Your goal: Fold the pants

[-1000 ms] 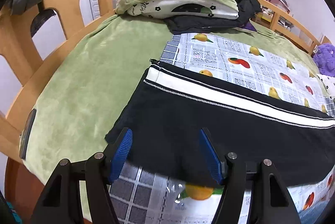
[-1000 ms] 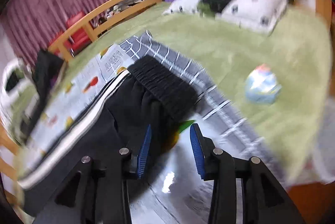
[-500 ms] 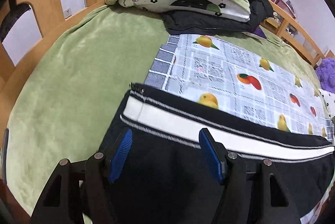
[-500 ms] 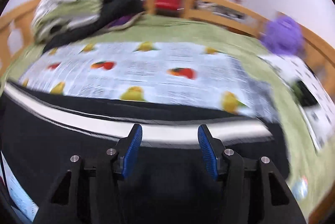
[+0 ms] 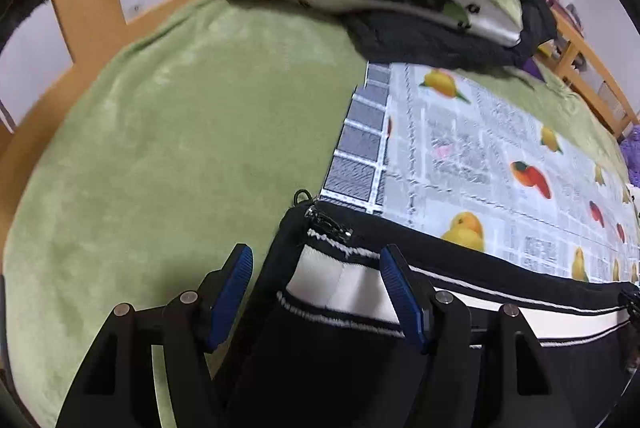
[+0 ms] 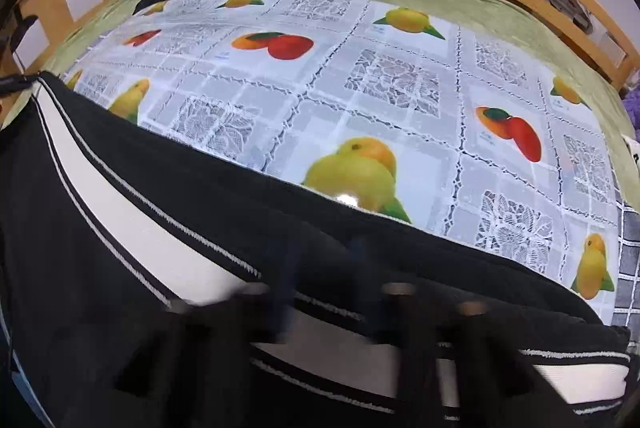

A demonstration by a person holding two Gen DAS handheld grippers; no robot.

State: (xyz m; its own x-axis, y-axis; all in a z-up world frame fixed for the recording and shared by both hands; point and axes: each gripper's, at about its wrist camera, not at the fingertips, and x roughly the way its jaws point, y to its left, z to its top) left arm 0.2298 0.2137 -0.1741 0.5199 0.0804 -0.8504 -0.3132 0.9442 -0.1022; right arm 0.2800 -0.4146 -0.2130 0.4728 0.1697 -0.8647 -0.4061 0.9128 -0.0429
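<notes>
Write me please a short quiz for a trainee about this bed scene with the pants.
1. True or false: the left gripper is open, with the pants cuff between its fingers.
2. Which colour is the wide stripe along the pants? A red, B white, C green.
3. Fill in: the pants lie partly on a cloth printed with ___, over the green blanket.

Key: 1 true; 2 B; 3 fruit.

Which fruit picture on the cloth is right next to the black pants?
The big yellow-and-orange fruit in the right wrist view. Its leafy bottom meets the edge of the pants, while the red pairs sit farther up the cloth.
</notes>
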